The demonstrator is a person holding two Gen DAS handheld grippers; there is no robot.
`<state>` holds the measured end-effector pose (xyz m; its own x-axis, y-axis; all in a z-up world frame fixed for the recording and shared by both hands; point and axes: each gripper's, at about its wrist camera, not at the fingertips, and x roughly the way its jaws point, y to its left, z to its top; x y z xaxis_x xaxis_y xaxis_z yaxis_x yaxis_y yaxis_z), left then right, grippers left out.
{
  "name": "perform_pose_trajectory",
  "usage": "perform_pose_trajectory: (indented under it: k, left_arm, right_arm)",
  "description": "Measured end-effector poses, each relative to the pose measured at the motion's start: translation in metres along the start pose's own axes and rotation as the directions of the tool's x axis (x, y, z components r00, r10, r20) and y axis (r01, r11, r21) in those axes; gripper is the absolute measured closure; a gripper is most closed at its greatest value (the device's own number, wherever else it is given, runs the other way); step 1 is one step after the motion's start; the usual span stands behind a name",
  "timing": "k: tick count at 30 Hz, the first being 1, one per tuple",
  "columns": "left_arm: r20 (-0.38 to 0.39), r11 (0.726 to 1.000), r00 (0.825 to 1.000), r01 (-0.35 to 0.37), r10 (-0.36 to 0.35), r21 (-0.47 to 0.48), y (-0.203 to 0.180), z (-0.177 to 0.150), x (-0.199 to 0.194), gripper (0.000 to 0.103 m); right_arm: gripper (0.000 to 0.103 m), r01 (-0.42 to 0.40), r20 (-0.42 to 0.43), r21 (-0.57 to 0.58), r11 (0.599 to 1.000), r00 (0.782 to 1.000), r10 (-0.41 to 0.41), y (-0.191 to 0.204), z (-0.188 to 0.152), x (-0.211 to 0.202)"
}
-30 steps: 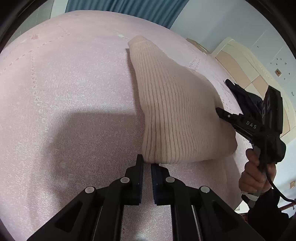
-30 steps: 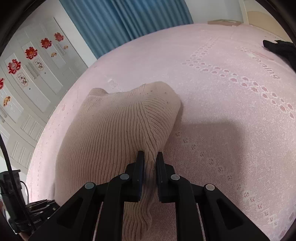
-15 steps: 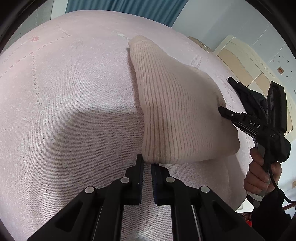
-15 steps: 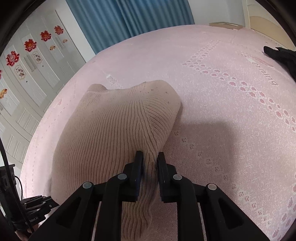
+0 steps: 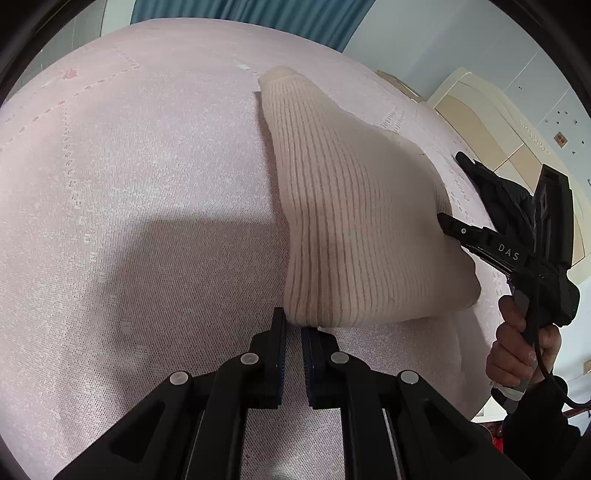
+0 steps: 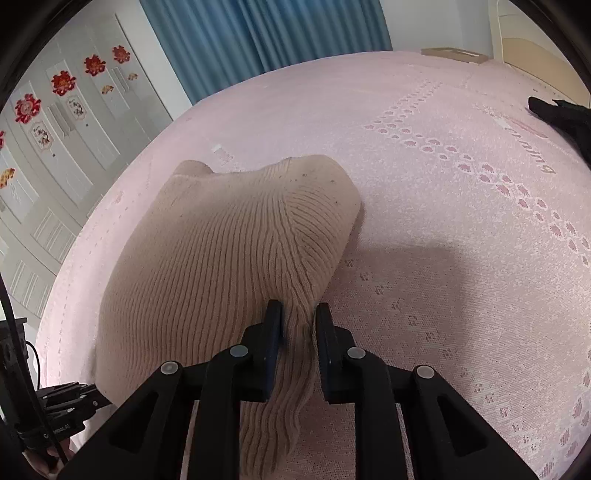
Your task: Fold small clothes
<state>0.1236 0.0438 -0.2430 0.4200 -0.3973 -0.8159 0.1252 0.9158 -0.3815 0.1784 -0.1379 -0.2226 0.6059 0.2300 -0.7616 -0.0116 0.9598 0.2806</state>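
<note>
Both grippers sit on the beige ribbed knit garment (image 5: 354, 229), draped on the pink bedspread (image 5: 129, 184). Right gripper (image 6: 298, 325), at 3 o'clock, has just been eased apart, fabric still between; left gripper (image 5: 293, 334), at 6 o'clock, is pinched on the hem, so release looks underway.

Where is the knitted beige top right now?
The knitted beige top lies on the pink bedspread, between both wrist views' hand-held grippers, blue curtain beyond it.

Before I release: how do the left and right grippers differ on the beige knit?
Left gripper: jaws nearly together at a corner of the beige knit. Right gripper: jaws apart, just been opening, a bunched fold between them; none shows in the left's. Both point down at the bed.
</note>
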Motion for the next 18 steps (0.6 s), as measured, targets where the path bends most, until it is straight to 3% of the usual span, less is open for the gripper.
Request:
perform_pose_trajectory:
  k: [18]
  left_arm:
    - [-0.013, 1.0, 1.0, 0.009, -0.009, 0.005, 0.0013, -0.0015, 0.0004, 0.094]
  right_arm:
    - [0.085, 0.014, -0.008, -0.011, 1.0, 1.0, -0.014, 0.0002, 0.0, 0.0004]
